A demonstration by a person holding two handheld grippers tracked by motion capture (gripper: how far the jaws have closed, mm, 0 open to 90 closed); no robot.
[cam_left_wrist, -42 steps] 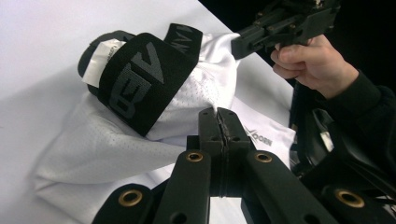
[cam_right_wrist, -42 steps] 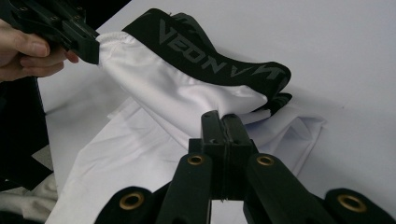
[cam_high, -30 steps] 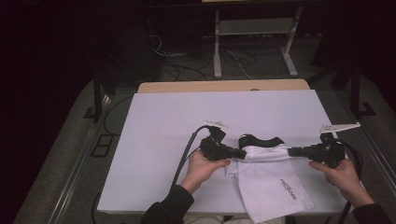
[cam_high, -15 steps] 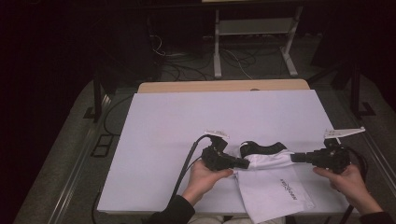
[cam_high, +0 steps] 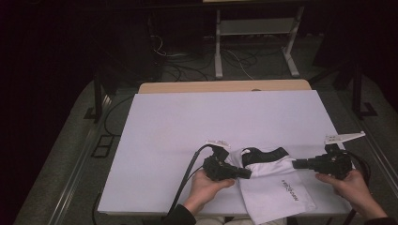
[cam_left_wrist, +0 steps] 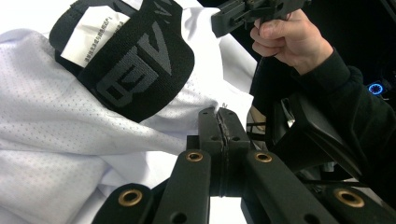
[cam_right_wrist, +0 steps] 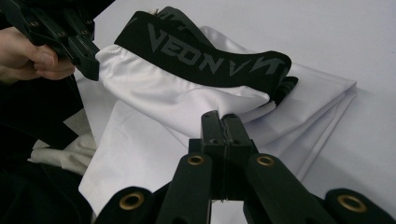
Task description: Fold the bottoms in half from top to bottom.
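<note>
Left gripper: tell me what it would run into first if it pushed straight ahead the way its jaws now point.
The left gripper points right, its shut jaws pinching the white shorts. Straight on it would likely plough into more of that white fabric, just below the black waistband; the right gripper lies beyond. Depth is hard to judge.

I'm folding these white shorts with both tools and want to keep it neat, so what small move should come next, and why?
Probably draw the two tools gently apart to tauten the cloth before laying it down. The left tool and right tool each look shut on a side of the white shorts, which bunch in creases under the black waistband, with a leg hanging off the table edge.
</note>
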